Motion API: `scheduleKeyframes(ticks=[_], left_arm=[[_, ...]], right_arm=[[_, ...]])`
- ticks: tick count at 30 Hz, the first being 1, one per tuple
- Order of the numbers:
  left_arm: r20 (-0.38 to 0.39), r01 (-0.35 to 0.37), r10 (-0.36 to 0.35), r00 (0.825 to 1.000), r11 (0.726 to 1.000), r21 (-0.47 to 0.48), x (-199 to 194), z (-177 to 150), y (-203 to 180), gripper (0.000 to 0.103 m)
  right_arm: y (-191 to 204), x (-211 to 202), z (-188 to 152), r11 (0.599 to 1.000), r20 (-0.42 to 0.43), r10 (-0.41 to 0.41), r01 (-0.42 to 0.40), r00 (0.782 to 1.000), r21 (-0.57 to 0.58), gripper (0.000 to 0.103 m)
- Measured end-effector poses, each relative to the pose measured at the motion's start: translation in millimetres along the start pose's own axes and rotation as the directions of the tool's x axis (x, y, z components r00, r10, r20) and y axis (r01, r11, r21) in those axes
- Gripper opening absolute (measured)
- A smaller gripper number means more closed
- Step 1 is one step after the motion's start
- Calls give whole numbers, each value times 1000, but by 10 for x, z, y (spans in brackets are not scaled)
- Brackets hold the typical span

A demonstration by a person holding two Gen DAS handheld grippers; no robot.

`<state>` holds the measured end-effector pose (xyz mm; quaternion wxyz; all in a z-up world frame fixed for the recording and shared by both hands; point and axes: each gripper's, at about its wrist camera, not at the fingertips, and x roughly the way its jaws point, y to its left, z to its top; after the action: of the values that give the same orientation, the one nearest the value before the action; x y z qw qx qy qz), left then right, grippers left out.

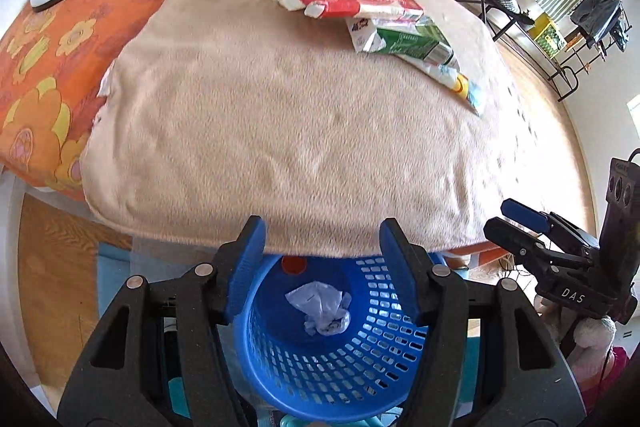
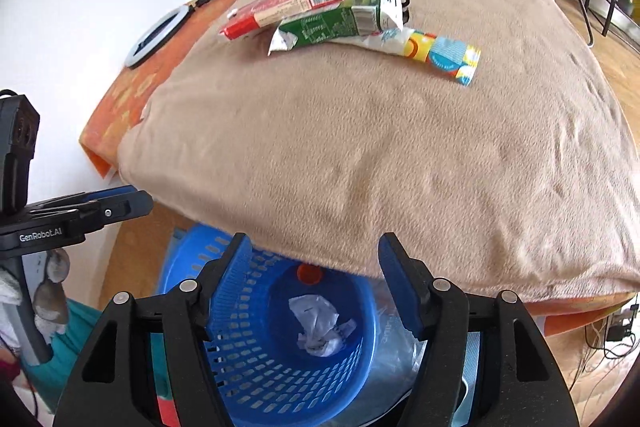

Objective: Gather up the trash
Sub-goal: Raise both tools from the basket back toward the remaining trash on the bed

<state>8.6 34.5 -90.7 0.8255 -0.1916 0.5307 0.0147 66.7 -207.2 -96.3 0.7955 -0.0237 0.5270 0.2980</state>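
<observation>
both the left gripper (image 1: 322, 259) and right gripper (image 2: 316, 275) hang released, empty, above the blue perforated plastic basket (image 1: 372, 355). a crumpled white plastic wad (image 1: 320, 309) lies inside that basket.

The left gripper (image 1: 322, 239) points steeply downward, its blue-padded jaws standing apart with nothing pressed between them. The right gripper (image 2: 316, 255) hangs just beside it at a like tilt, jaws likewise parted and bare. Each shows at the edge of the other's view, side by side, not touching.
</observation>
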Motion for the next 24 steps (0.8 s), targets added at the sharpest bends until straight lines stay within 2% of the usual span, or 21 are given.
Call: scheduleKeyframes(ticks=[11,21,23,24], left_arm=[[74,31,-30,997,999,-9,32,581,-78,61],[109,28,-30,994,999,18,60,979,-107,61],[119,25,-29,992,999,39,64,1116,-134,65],[126,24,-30,992,999,49,65,1187,-143,71]], right_arm=[[-238,-84,566,1000,103,-6,4,995,18,65],[-533,-41,965,998,115,-4,-3,993,61,65],[-570,-8,1025,998,111,11,-19,994,67,65],[-581,5,1053,998,110,14,-21,994,63,65]])
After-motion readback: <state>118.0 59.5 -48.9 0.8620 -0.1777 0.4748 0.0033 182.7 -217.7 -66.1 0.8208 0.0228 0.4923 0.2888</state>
